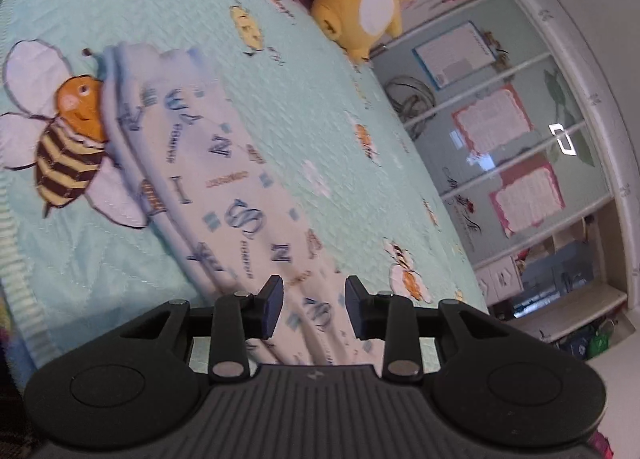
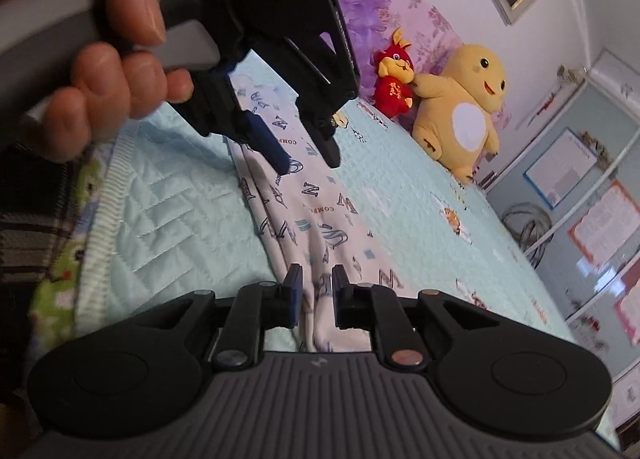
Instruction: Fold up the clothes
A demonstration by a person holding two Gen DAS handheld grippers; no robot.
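On the mint bee-print bedspread (image 1: pixel 320 107) the letter-print garment (image 1: pixel 224 179) is laid in a long folded strip, ready for the next fold. Left gripper (image 1: pixel 314 309) is held open above it; right gripper (image 2: pixel 316 299) is parted slightly, cloth unpinched.

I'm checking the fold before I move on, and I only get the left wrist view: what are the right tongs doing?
Observer: The right tongs are open, astride a ridge in the garment, not pinching it.
Operator: And the left ones, seen from outside?
Observer: The left tongs hang open over the garment, farther up the bed.
Operator: Who holds them?
Observer: A hand, at the top left of the right wrist view.
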